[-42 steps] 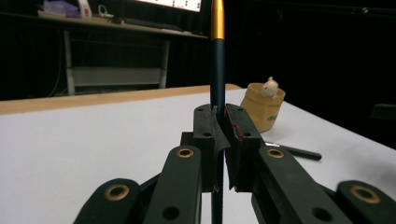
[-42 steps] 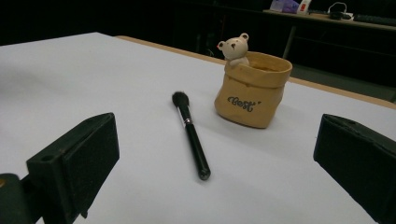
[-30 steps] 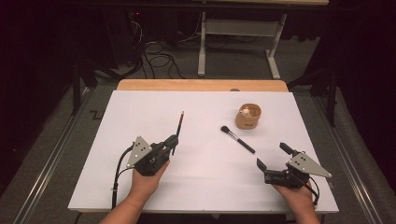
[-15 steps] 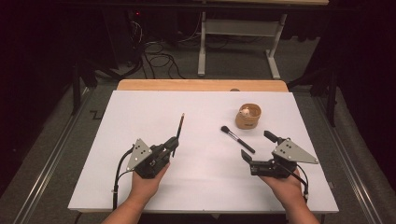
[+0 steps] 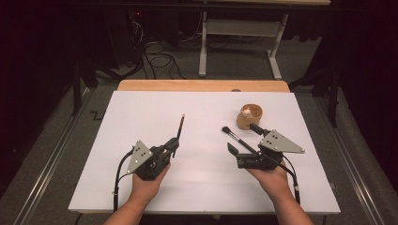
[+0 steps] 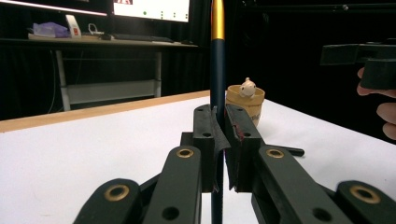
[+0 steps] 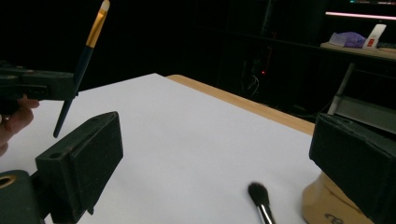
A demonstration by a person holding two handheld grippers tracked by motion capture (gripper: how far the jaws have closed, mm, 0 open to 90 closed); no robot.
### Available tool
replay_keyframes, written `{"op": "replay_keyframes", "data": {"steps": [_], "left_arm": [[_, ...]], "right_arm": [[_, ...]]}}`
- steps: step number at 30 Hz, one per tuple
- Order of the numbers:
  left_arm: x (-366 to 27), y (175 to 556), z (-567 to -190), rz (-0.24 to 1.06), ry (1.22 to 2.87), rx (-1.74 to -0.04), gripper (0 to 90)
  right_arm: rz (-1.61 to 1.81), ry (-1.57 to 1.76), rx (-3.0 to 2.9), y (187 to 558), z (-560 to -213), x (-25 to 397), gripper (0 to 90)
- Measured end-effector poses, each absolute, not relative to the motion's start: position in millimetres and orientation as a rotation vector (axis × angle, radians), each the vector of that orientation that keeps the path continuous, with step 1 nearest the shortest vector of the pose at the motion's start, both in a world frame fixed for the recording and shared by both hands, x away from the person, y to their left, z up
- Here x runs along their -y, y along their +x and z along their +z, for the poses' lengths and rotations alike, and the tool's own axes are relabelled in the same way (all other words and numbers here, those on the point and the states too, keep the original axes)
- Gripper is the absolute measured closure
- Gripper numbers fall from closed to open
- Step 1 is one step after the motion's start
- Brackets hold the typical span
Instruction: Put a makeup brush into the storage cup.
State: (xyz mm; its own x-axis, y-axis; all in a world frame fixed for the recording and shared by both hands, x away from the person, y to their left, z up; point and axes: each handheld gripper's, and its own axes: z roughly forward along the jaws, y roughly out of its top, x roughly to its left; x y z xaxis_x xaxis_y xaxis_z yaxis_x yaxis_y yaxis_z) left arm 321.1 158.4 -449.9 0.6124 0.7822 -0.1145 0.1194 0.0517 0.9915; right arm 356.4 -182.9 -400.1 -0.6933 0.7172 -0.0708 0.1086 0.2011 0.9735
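My left gripper (image 5: pixel 172 143) (image 6: pixel 218 117) is shut on a slim dark brush (image 5: pixel 179 127) (image 6: pixel 217 70) with a gold ferrule, which points away toward the table's far side. A black makeup brush (image 5: pixel 233 137) (image 7: pixel 258 194) lies on the white table, its bristle head toward the middle. My right gripper (image 5: pixel 244 139) (image 7: pixel 219 154) stands open with its jaws wide, one on each side of that brush's handle, and nothing is gripped. A small wooden cup (image 5: pixel 249 117) (image 6: pixel 246 100) (image 7: pixel 327 200) with a pale object inside stands just beyond the right gripper.
The white board (image 5: pixel 202 187) covers a wooden table whose far edge (image 5: pixel 202 85) shows. Dark floor, cables and a desk frame (image 5: pixel 239 28) lie beyond. In the right gripper view the left gripper (image 7: pixel 37 84) holds the slim brush (image 7: pixel 88 46) tilted up.
The right gripper has moved left and forward from the table's right side to the black brush, and its open jaws now flank the handle. The left gripper has barely moved.
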Motion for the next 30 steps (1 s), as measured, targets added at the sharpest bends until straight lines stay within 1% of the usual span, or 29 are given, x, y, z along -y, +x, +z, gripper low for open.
{"op": "replay_keyframes", "data": {"steps": [14, 23, 30], "left_arm": [[-159, 319, -451, 0.614, 1.453, -0.811, 83.7], [-155, 318, -453, 0.627, 1.457, -0.806, 83.7], [-152, 315, -455, 0.632, 1.455, -0.795, 83.7]], "right_arm": [[1.592, 0.718, -1.959, 366, -393, 149, 5.2], [1.657, 0.705, -1.960, 370, -381, 127, 7.2], [1.667, 0.695, -1.997, 368, -383, 119, 7.4]]}}
